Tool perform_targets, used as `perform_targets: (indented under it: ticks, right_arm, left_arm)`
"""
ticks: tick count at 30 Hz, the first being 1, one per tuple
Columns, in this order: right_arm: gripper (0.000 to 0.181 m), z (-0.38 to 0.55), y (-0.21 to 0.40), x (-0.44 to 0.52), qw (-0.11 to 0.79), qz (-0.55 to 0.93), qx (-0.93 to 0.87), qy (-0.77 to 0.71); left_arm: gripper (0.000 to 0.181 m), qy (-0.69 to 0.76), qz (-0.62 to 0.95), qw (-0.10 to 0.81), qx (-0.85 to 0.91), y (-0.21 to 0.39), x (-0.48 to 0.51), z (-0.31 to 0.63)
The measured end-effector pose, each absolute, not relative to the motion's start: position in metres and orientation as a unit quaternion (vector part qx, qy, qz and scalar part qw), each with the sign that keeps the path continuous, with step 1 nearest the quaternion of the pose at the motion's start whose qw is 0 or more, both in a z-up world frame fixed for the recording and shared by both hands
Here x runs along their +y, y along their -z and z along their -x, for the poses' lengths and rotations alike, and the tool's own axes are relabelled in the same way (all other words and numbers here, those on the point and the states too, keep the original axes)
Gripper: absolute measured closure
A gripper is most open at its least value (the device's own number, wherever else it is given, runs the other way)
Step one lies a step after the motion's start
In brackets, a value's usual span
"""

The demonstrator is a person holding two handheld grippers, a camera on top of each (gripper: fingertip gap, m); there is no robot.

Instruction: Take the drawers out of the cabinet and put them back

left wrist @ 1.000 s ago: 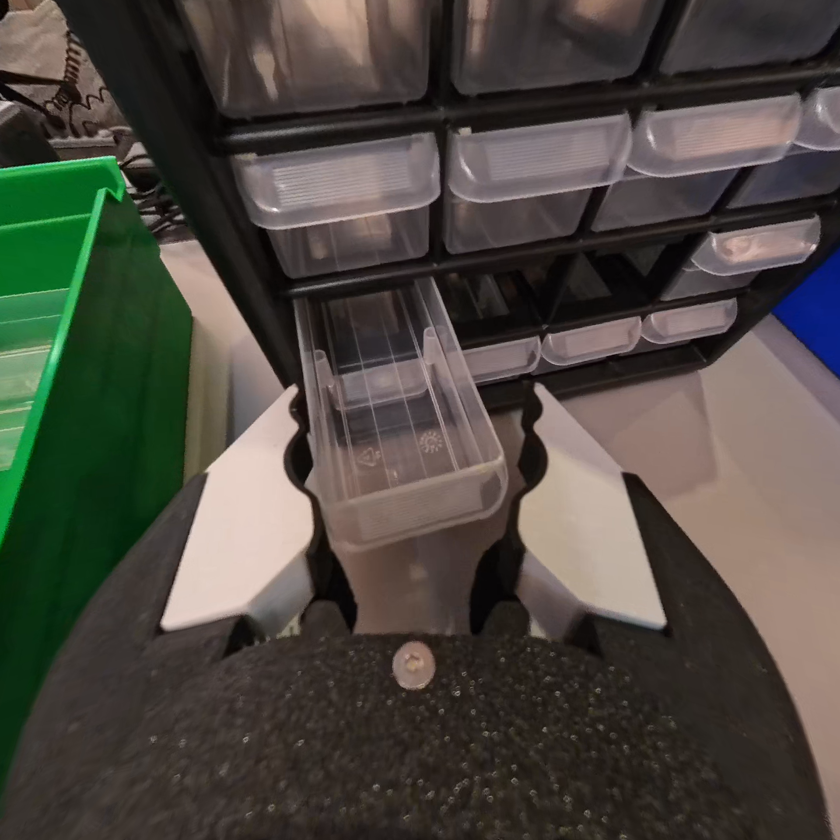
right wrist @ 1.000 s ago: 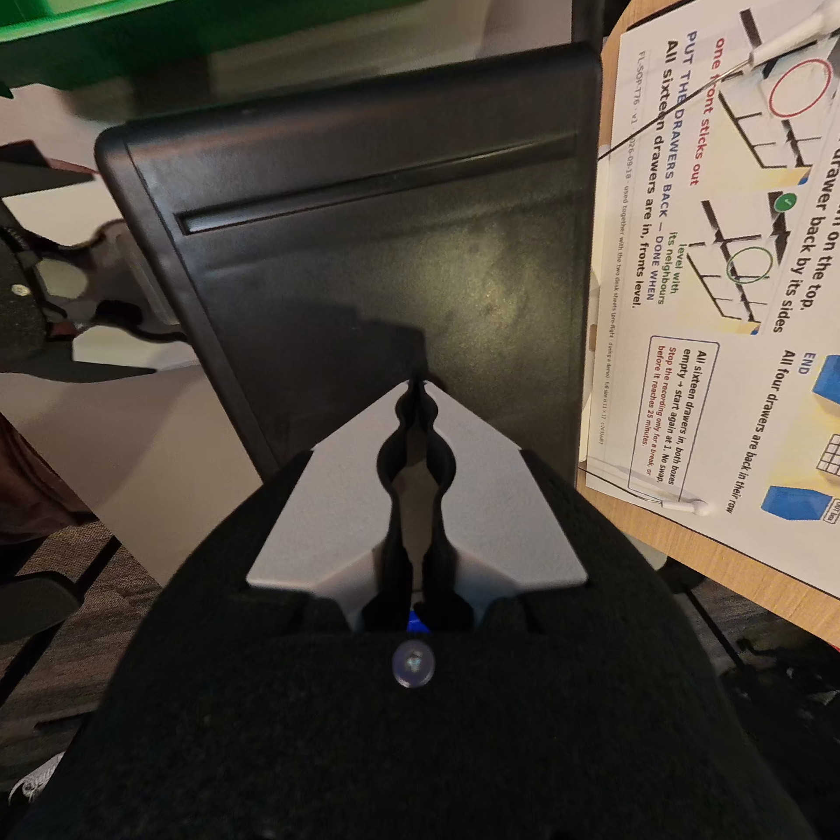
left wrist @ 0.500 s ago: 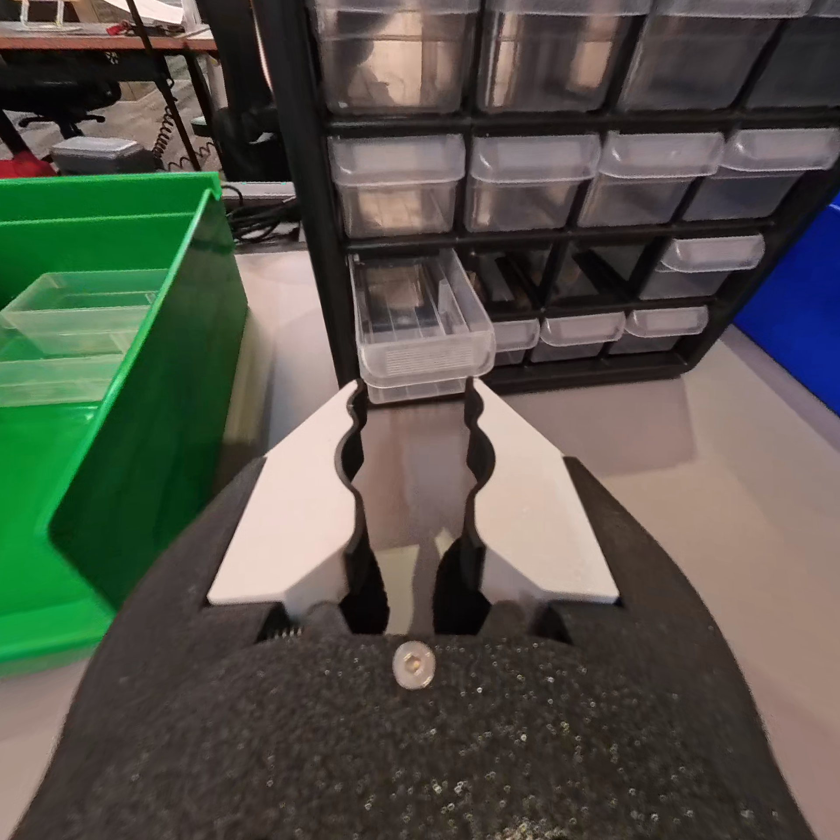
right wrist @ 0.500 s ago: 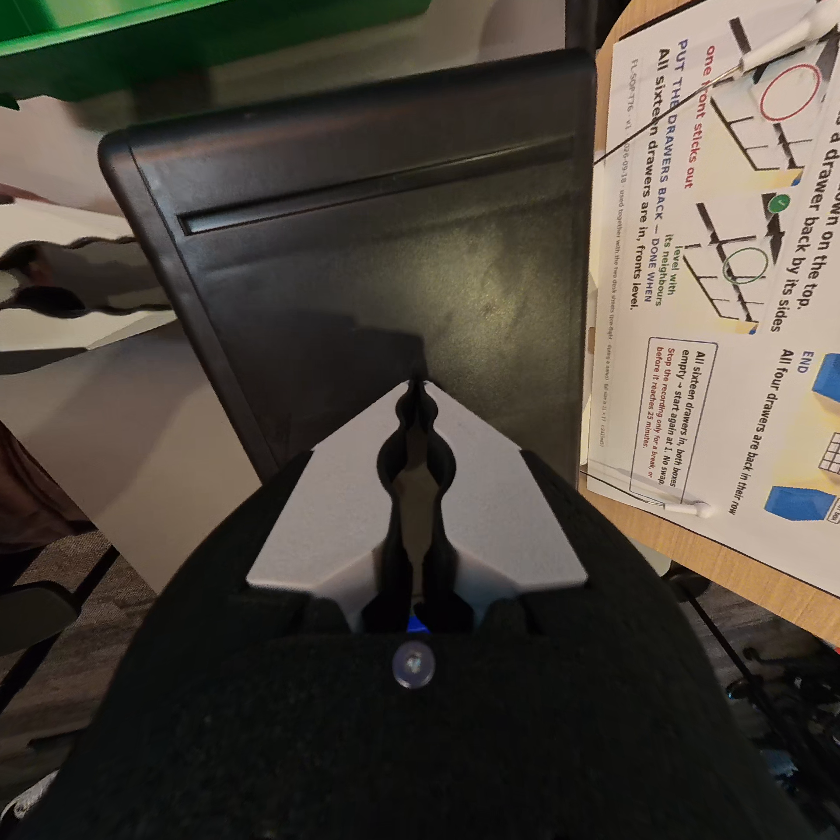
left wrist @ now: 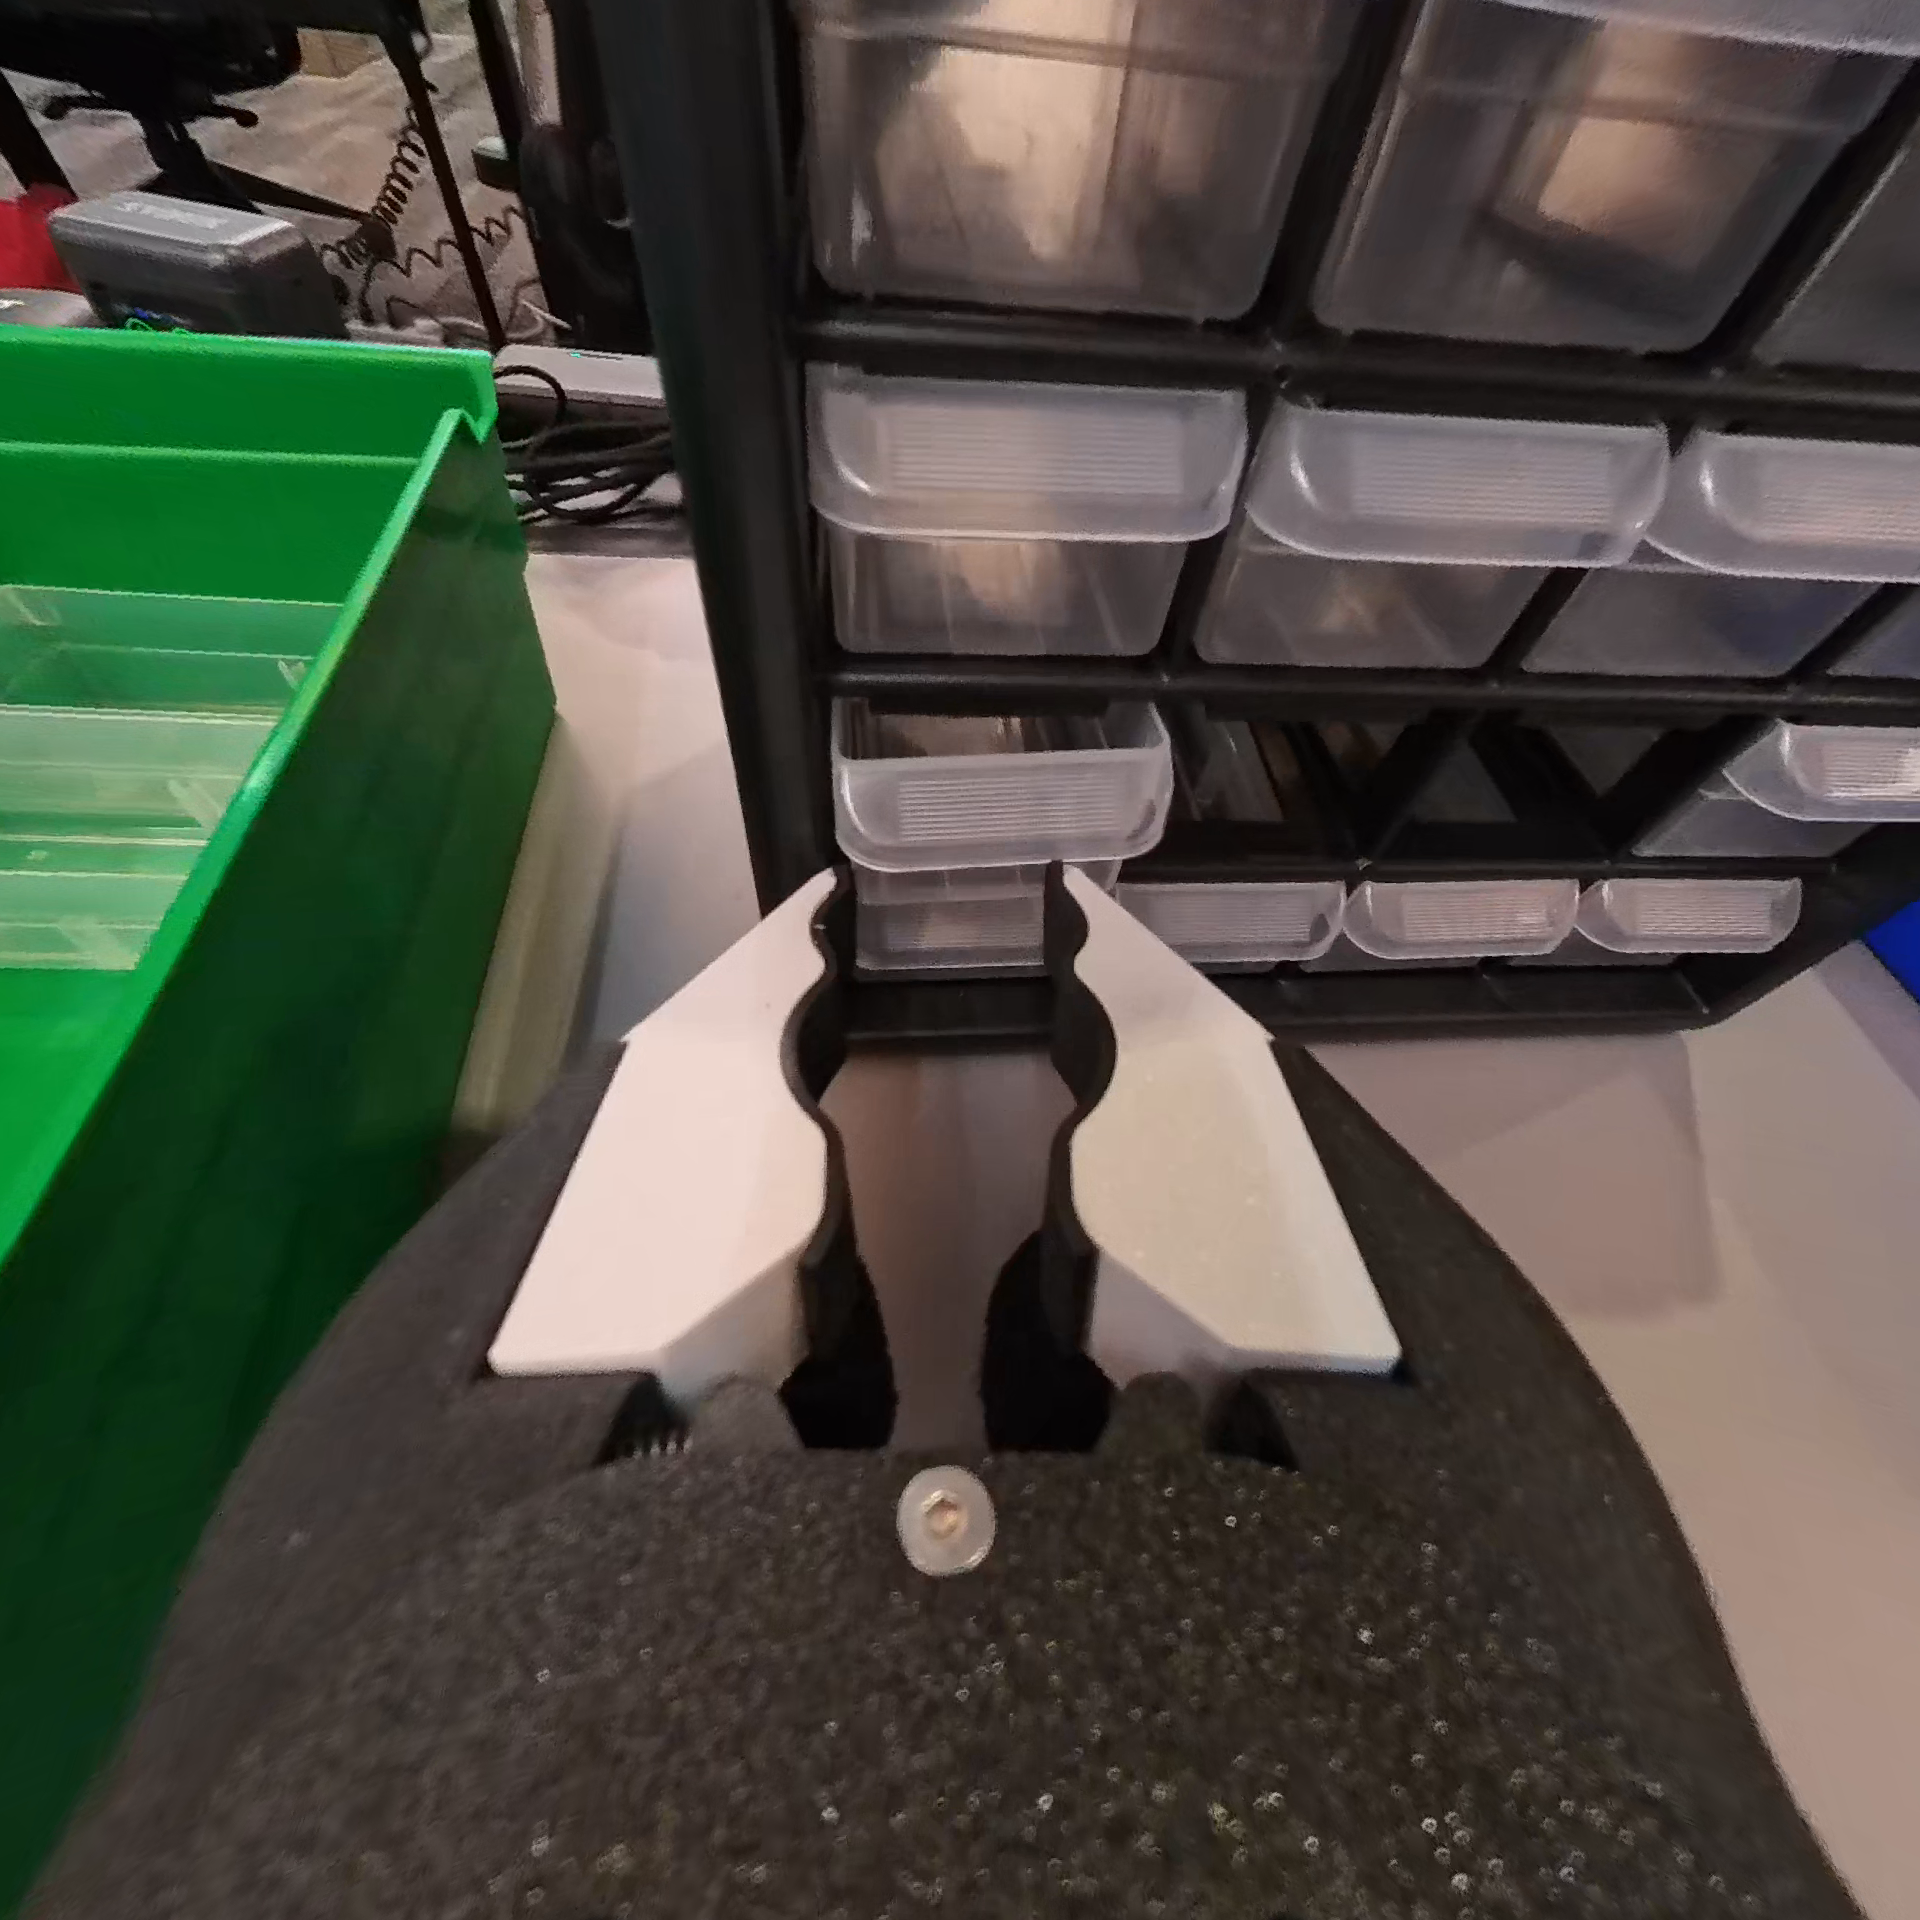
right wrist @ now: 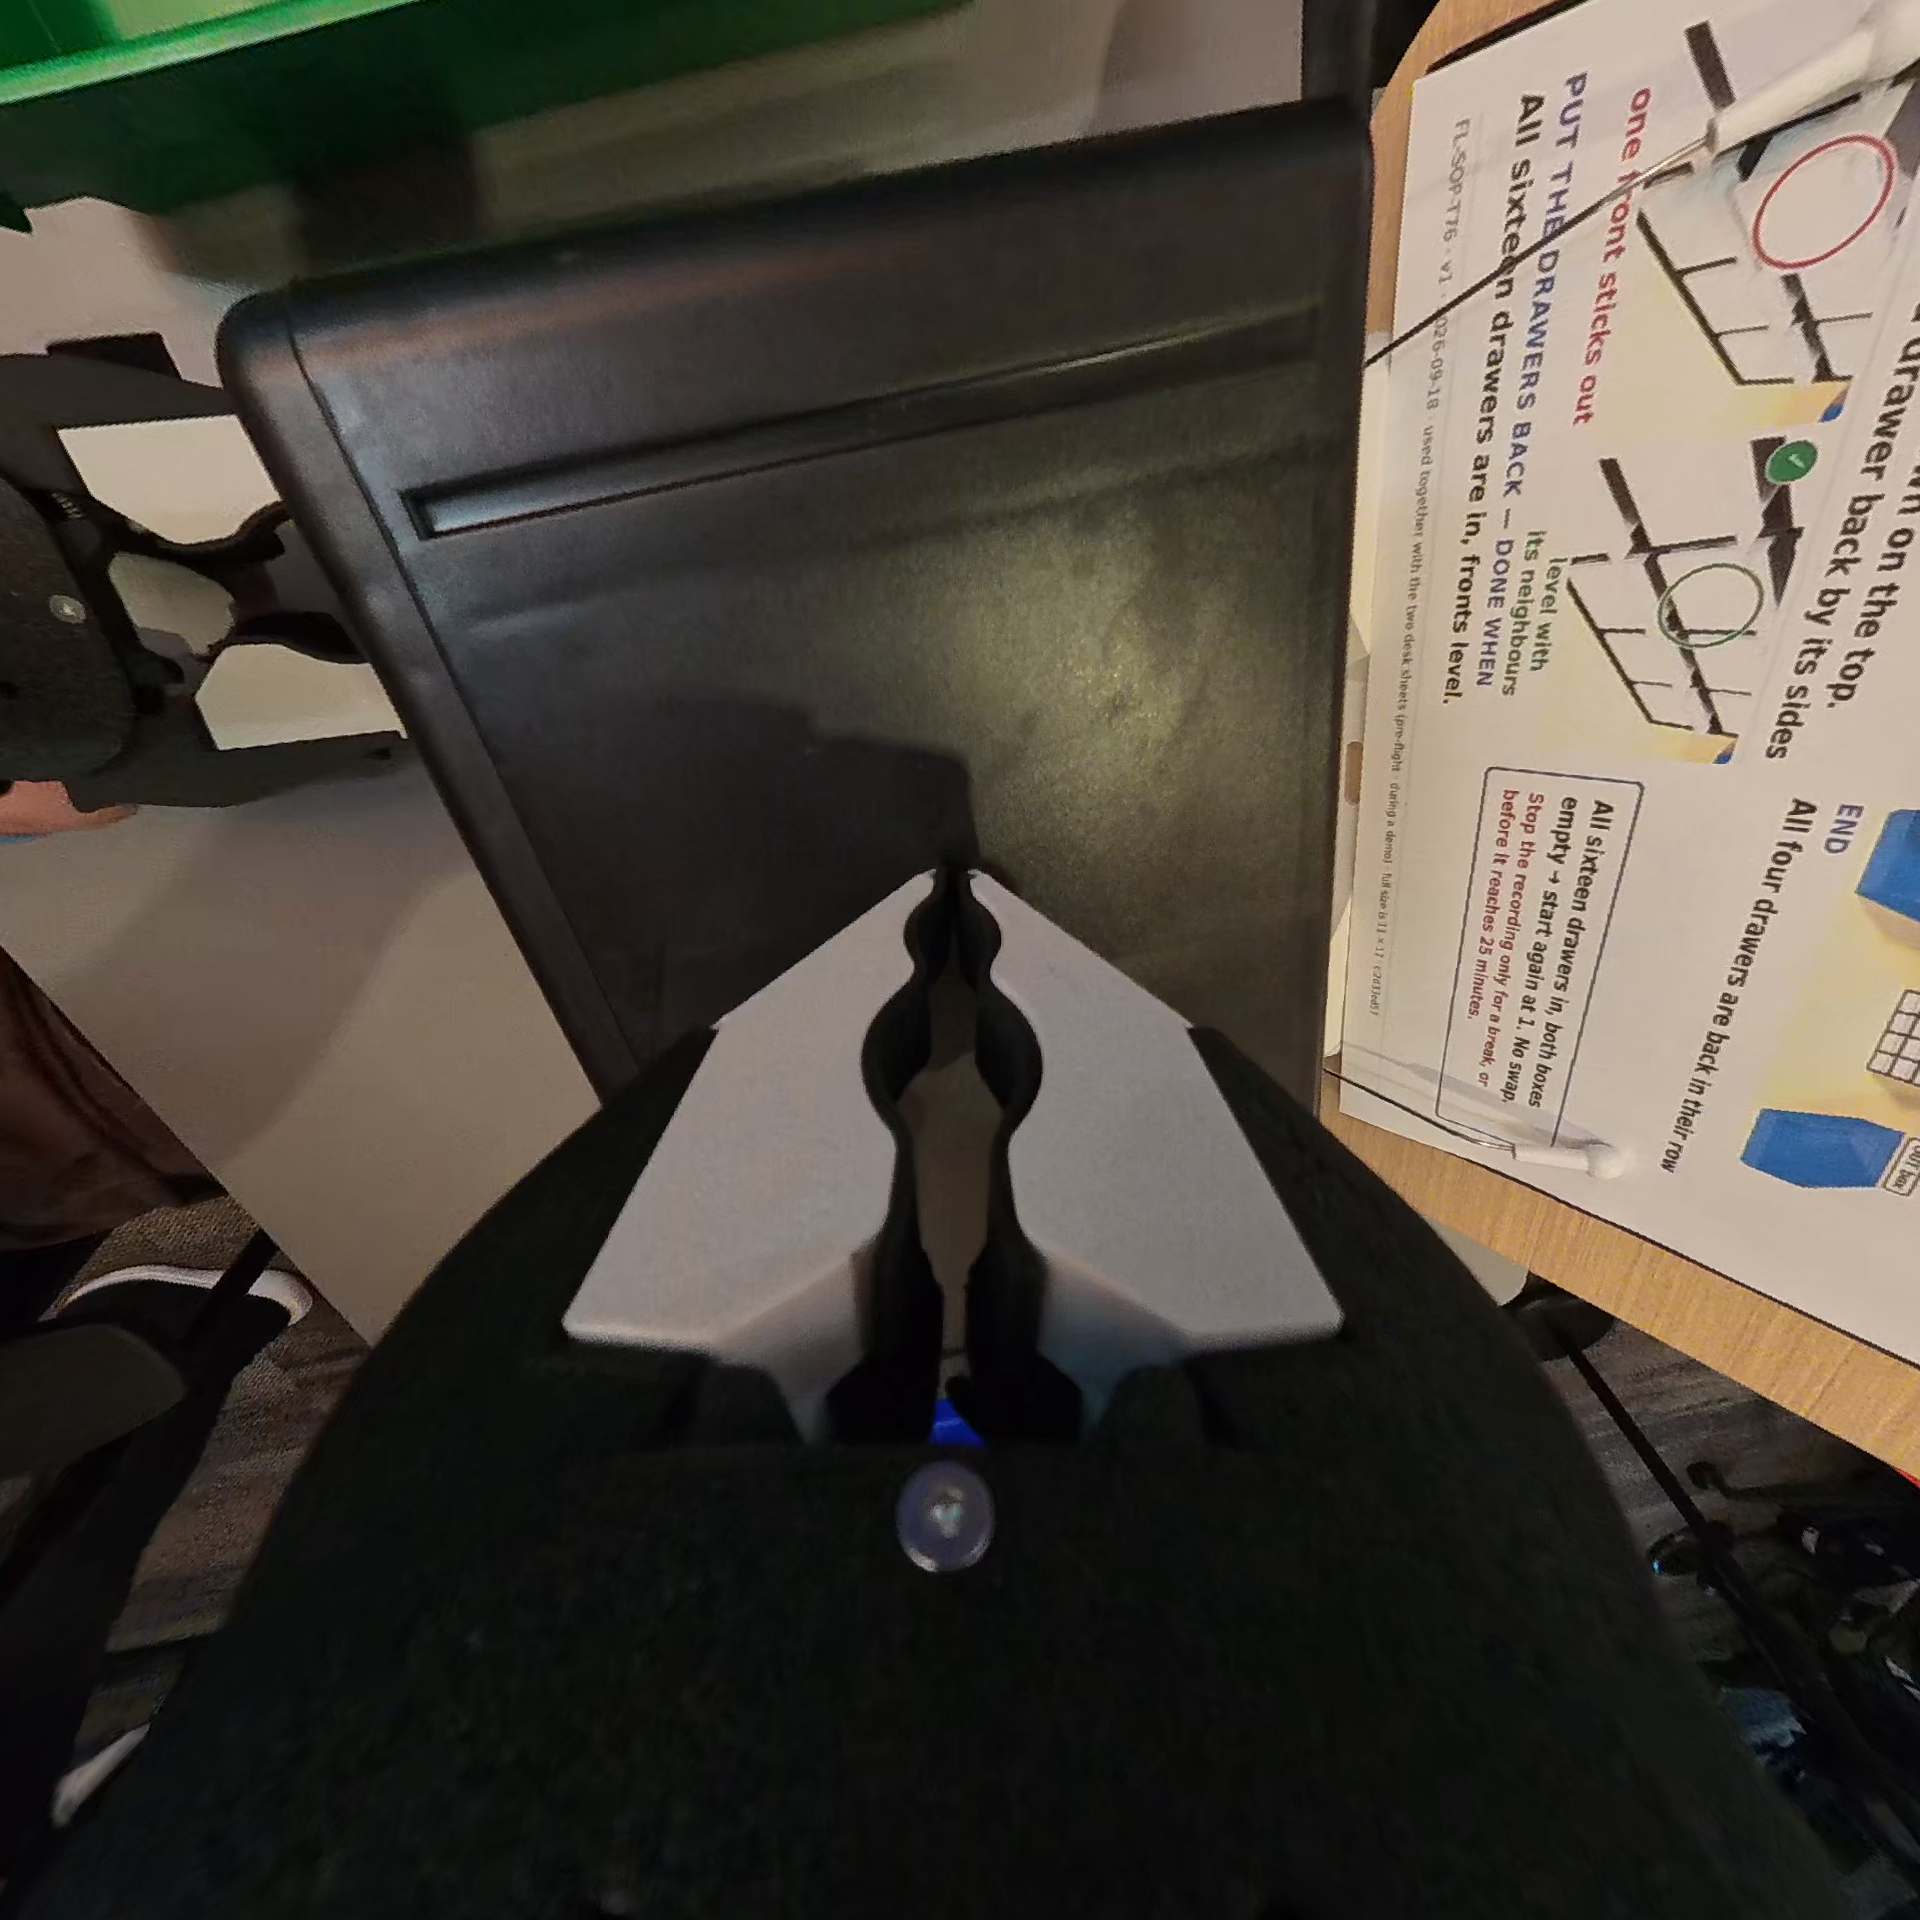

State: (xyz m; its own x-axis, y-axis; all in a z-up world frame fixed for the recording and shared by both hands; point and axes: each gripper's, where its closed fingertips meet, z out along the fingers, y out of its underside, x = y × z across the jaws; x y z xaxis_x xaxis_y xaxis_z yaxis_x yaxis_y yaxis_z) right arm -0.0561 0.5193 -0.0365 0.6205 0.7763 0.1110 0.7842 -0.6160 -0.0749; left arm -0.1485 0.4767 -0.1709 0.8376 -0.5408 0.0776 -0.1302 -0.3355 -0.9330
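Observation:
The black cabinet (left wrist: 727,520) holds rows of clear drawers. The leftmost drawer of the third row (left wrist: 1003,805) sticks out a little from its slot. My left gripper (left wrist: 951,894) is open and empty, its tips just in front of and below that drawer's front. Two slots (left wrist: 1382,790) to its right are empty. My right gripper (right wrist: 951,878) is shut on nothing, tips against the cabinet's plain black outer panel (right wrist: 831,582). The left gripper also shows in the right wrist view (right wrist: 156,603) at the far left.
A green bin (left wrist: 343,831) with several clear drawers (left wrist: 114,769) inside stands close on the left of the cabinet. A blue bin's corner (left wrist: 1896,935) shows at the right. A printed instruction sheet (right wrist: 1662,623) lies on a wooden board at the right.
The third-row left drawer has gone from far pulled out between the left fingers to almost fully in its slot. The left gripper let go, drew back, then came close again. The right gripper stayed put.

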Motion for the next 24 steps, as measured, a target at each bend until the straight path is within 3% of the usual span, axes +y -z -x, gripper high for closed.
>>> perform_targets:
  ticks: [9,20,24]
  right_arm:
    - [0.181,0.056,0.036,0.519,0.053,0.899,-0.434,0.038]
    - [0.181,0.056,0.037,0.520,0.055,0.902,-0.427,0.033]
    - [0.181,0.056,0.037,0.520,0.055,0.902,-0.427,0.033]
  left_arm:
    - [0.154,0.223,0.774,0.546,0.230,0.171,0.446,0.138]
    - [0.158,0.210,0.795,0.530,0.207,0.176,0.482,0.130]
    - [0.151,0.214,0.792,0.526,0.227,0.179,0.471,0.134]
